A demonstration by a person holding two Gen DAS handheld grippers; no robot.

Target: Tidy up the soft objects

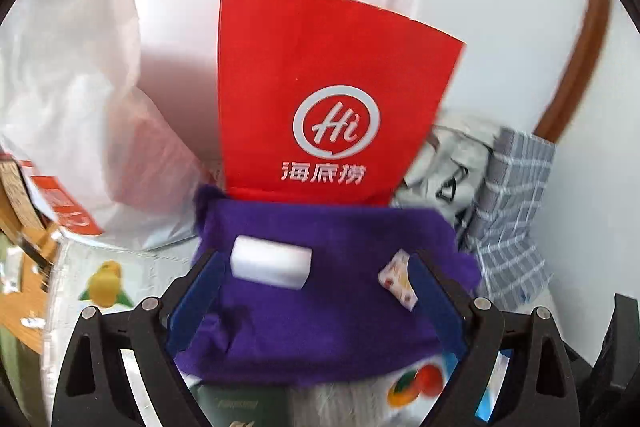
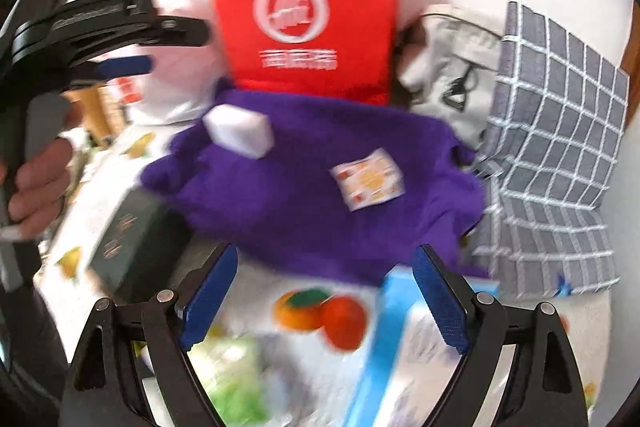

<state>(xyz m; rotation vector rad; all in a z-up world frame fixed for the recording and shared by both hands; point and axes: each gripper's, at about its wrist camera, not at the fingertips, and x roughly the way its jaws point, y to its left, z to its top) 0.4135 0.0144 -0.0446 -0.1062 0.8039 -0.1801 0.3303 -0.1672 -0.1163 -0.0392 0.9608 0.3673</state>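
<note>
While blurred, purple cloth [image 2: 320,187] seemingly beyond right gripper [image 2: 324,291].

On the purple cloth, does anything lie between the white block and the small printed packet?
No. Only bare purple cloth separates the white block from the small printed packet. The left wrist view shows it sharpest; the blurrier right wrist view agrees.

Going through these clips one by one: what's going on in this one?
A person holds two grippers above a cluttered table. A purple cloth lies spread in front of a red paper bag, with a white block and a small printed packet resting on it. The left gripper and right gripper both stand open, holding nothing.
</note>
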